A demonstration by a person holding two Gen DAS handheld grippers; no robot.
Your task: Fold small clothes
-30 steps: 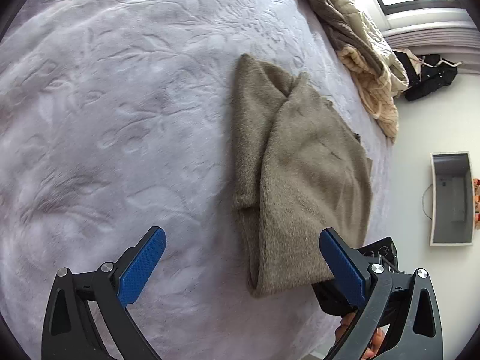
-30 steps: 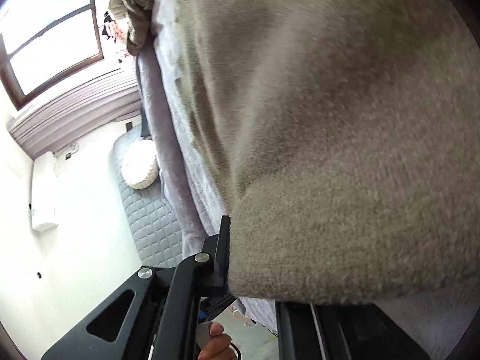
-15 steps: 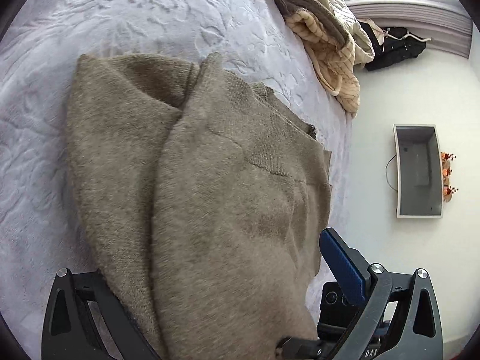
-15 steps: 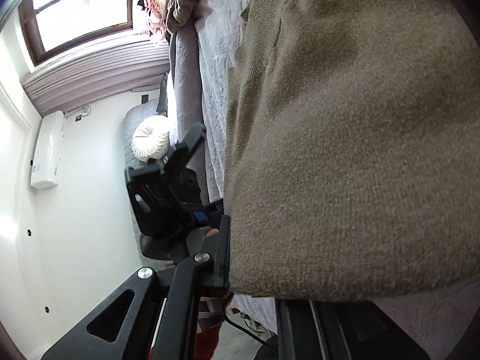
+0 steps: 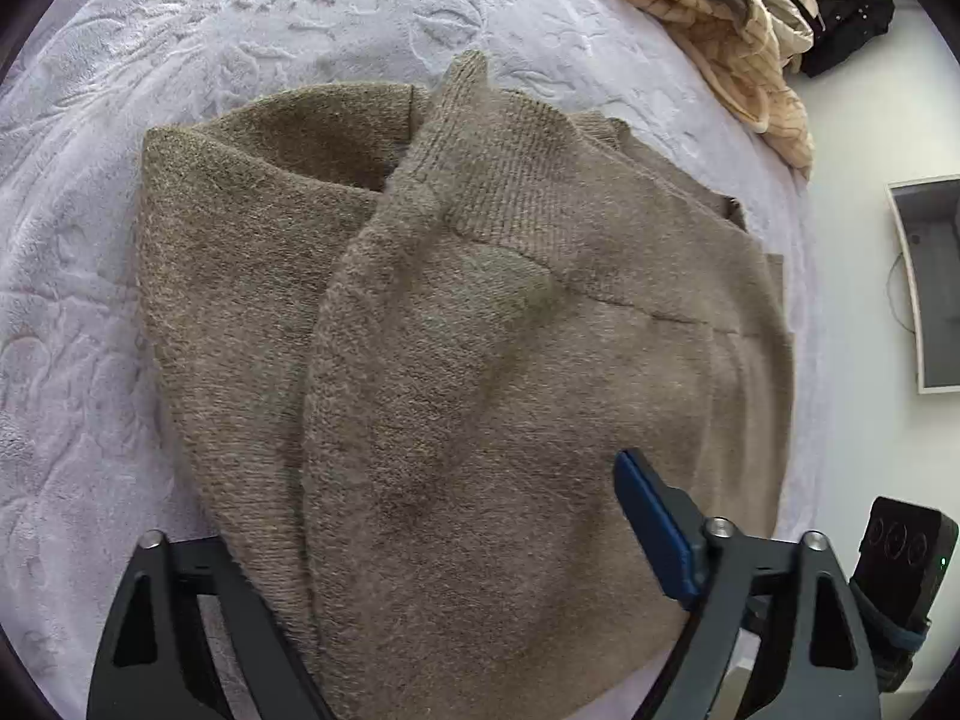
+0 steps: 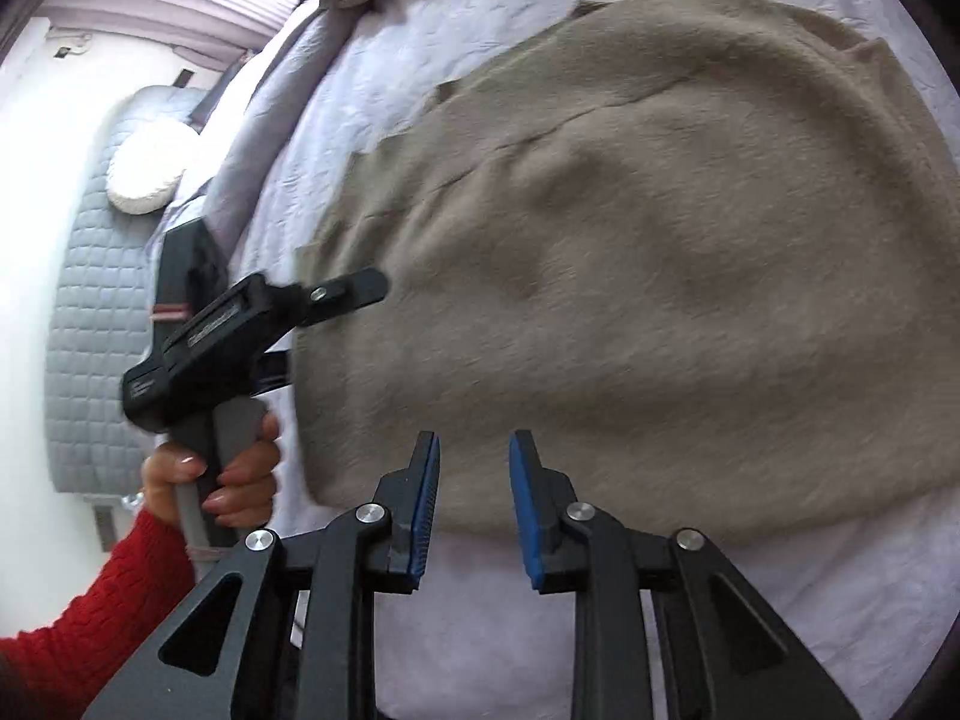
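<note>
A taupe knit sweater (image 5: 456, 360) lies folded over on the lavender bedspread (image 5: 180, 30); it also fills the right wrist view (image 6: 660, 240). My left gripper (image 5: 420, 540) is wide open around the sweater's near edge; its right blue pad (image 5: 651, 519) rests on the knit and the left finger is hidden under the fabric. My right gripper (image 6: 474, 480) is open and empty, just off the sweater's near edge. The left gripper shows in the right wrist view (image 6: 336, 300) at the sweater's left edge.
A pile of beige and cream clothes (image 5: 720, 18) lies at the bed's far right corner. A grey quilted headboard (image 6: 90, 312) with a white round cushion (image 6: 150, 168) stands beyond the bed. The bed's edge runs along the right of the sweater (image 5: 804, 360).
My right gripper has let go of the sweater and opened, pulling back from it. My left gripper has moved forward over the sweater's near edge. The sweater now lies flat.
</note>
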